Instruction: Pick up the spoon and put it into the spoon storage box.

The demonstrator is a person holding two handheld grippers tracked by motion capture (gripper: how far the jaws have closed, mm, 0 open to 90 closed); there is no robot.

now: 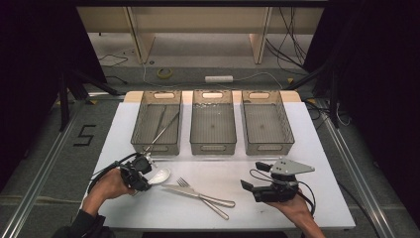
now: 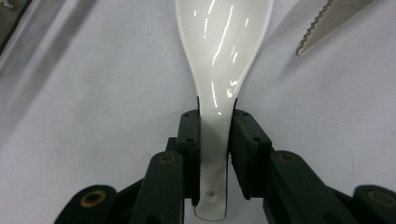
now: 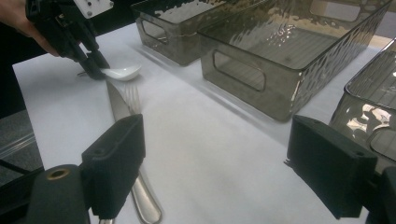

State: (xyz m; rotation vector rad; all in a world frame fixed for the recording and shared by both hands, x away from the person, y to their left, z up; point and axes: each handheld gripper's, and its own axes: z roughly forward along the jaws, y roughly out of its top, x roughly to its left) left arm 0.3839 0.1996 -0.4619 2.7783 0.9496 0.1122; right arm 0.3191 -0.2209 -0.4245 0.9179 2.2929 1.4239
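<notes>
On the table, left tool (image 2: 215, 140) clamping white spoon (image 2: 219, 51), right tool (image 3: 224, 172) wide open

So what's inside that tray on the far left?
The left tray holds long thin metal utensils, perhaps chopsticks or tongs; one leans out over the near rim. Its tinted walls and mesh floor blur anything smaller. The left gripper, just in front, holds a white spoon.

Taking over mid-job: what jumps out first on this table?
The left tool is shut on the handle of a white spoon at the mat's near left. Beside it a knife and fork lie crossed. Three grey bins line the far edge.
</notes>
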